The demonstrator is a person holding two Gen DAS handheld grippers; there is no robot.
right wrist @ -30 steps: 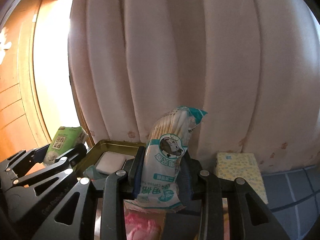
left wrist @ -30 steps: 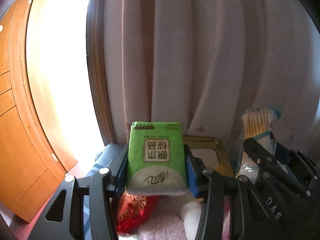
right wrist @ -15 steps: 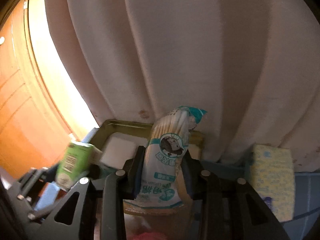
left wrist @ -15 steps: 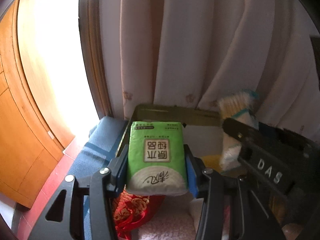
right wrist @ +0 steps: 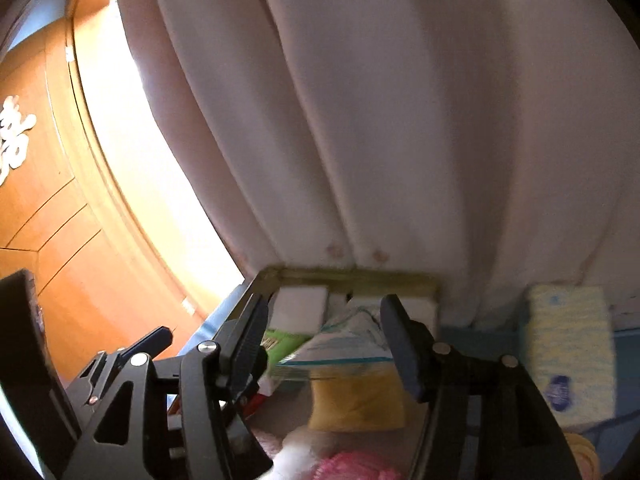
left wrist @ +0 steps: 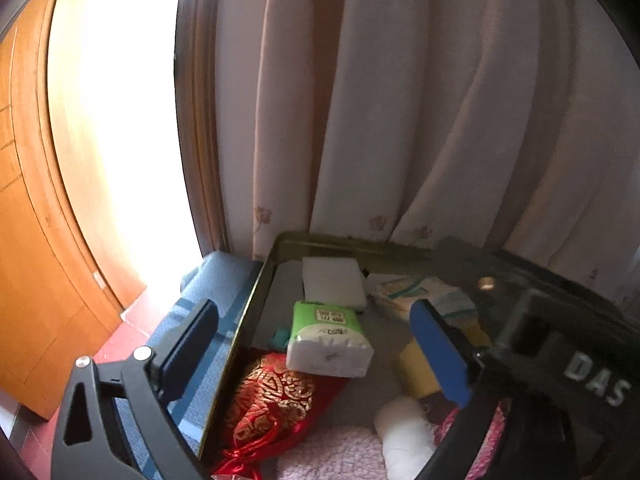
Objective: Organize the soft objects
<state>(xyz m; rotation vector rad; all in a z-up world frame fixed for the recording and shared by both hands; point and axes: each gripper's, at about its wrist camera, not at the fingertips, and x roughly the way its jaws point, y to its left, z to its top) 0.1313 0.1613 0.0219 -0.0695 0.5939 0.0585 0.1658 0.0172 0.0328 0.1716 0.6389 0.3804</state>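
Green tissue pack (left wrist: 326, 338) now lies released in the tin (left wrist: 256, 300); both jaws spread empty; swab bag (right wrist: 340, 344), blurred, apparently dropped too.

Left gripper (left wrist: 316, 356): jaws spread wide, nothing between them. Right gripper (right wrist: 324, 344): jaws likewise apart and empty, tilted downward.

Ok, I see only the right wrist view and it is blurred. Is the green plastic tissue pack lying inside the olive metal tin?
Observer: Yes, the green plastic tissue pack lies inside the olive metal tin, near its left wall.
Operator: Does it touch something?
Observer: Its near corner seems to rest on the red embroidered fabric pouch.
Operator: And the left gripper?
Observer: The left gripper is open, with nothing clamped between its fingers.
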